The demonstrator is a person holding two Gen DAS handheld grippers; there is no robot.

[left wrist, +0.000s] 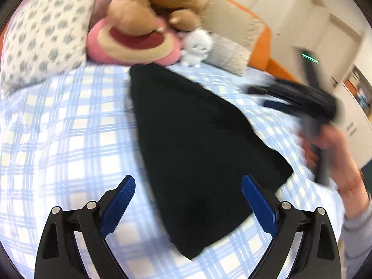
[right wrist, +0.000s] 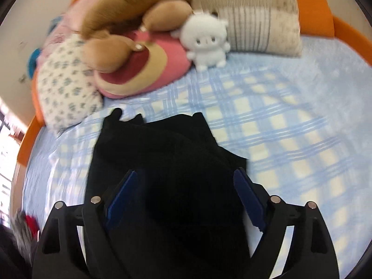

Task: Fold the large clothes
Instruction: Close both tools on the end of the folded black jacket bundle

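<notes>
A black garment (left wrist: 193,144) lies folded into a long wedge on the blue-and-white checked bedspread (left wrist: 69,127). My left gripper (left wrist: 188,181) hovers above its near end, jaws wide open, with the cloth lying below and nothing pinched between the blue pads (left wrist: 121,204). In the right wrist view the same black garment (right wrist: 162,162) spreads under my right gripper (right wrist: 186,176), which is also open, its pads apart and clear of the fabric. The right gripper (left wrist: 255,91) also shows blurred at the right of the left wrist view, carried by a hand (left wrist: 334,153).
Plush toys crowd the head of the bed: a pink-and-tan cushion (left wrist: 132,44), a brown plush (left wrist: 162,0) and a small white one (right wrist: 205,44). A dotted pillow (left wrist: 44,37) lies left, a beige striped pillow (right wrist: 255,23) right. An orange bed frame (right wrist: 344,32) borders the mattress.
</notes>
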